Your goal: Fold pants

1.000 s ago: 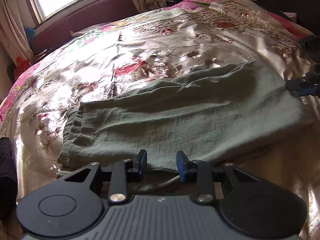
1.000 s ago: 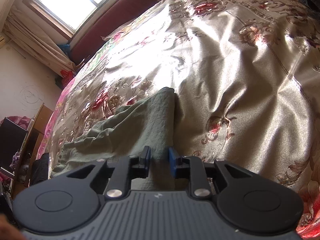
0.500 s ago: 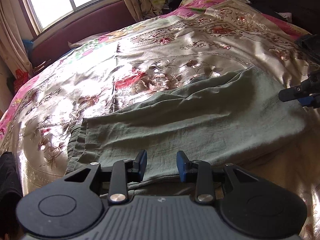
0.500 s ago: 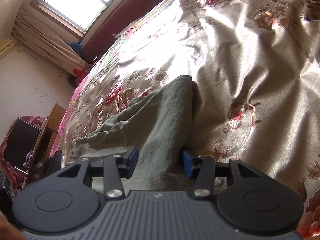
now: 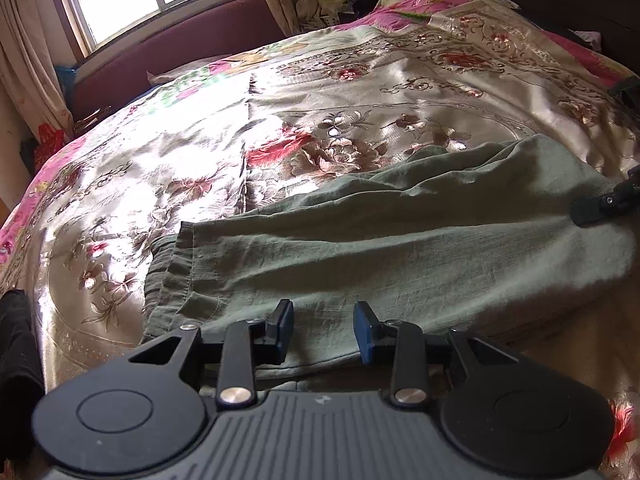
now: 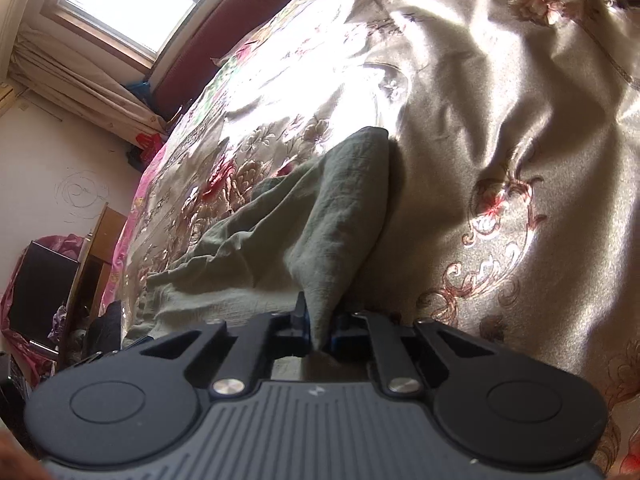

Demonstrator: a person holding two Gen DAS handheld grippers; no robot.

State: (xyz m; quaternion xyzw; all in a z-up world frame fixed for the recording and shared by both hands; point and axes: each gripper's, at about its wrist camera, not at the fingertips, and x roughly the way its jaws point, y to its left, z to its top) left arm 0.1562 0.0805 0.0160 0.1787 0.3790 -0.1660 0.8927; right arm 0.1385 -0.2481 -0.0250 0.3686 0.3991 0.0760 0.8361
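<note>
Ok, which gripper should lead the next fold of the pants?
Right. The right gripper is already shut on the pants at their end, lifting the cloth. The left gripper is open above the near edge, holding nothing.

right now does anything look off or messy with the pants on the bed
Mostly tidy. The green pants lie folded across the floral bedspread, but the far edge is rumpled into ridges. The right tool is shut on one end, pulling it into a peak. The left tool is open over the near edge.
</note>
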